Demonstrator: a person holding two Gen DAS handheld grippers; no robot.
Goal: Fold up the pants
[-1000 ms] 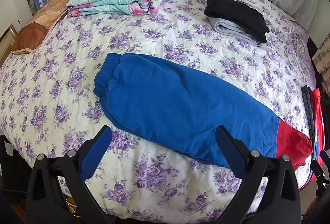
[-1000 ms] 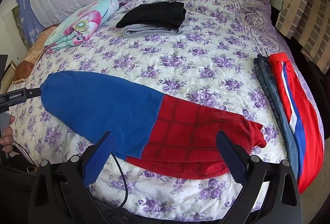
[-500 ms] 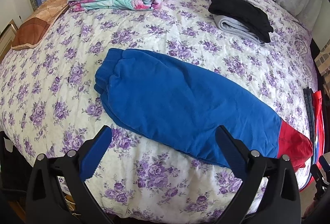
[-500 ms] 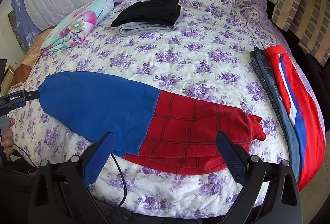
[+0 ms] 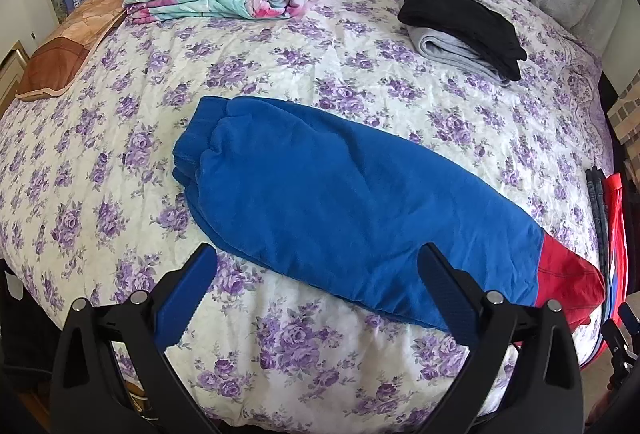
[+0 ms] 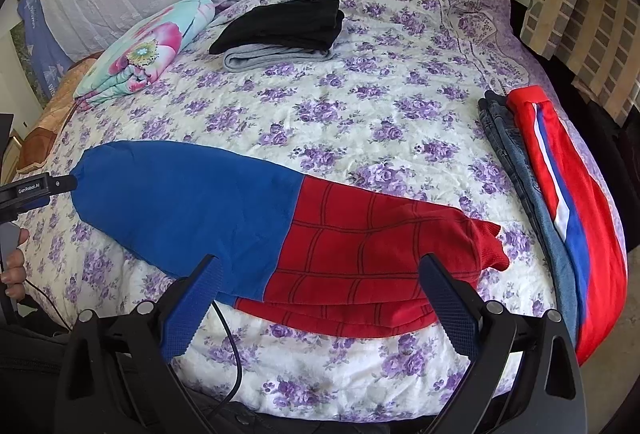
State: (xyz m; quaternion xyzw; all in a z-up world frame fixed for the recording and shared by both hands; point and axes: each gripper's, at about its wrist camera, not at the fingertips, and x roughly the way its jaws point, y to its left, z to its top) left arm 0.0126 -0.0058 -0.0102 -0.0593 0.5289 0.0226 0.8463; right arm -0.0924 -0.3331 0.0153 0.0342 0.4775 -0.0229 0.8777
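Left wrist view shows blue-and-red pants (image 5: 352,210) lying lengthwise on a floral bedspread (image 5: 280,74), legs seemingly already stacked, while the left gripper (image 5: 316,290) and right gripper (image 6: 320,294) hover spread wide and empty, so next probably comes pinching the cuffs to fold toward the waist.

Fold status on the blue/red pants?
Done: blue-and-red pants lie folded lengthwise, legs stacked, on the floral bedspread. In hand: nothing; left gripper and right gripper are open at the near edge. Left: fold them crosswise.
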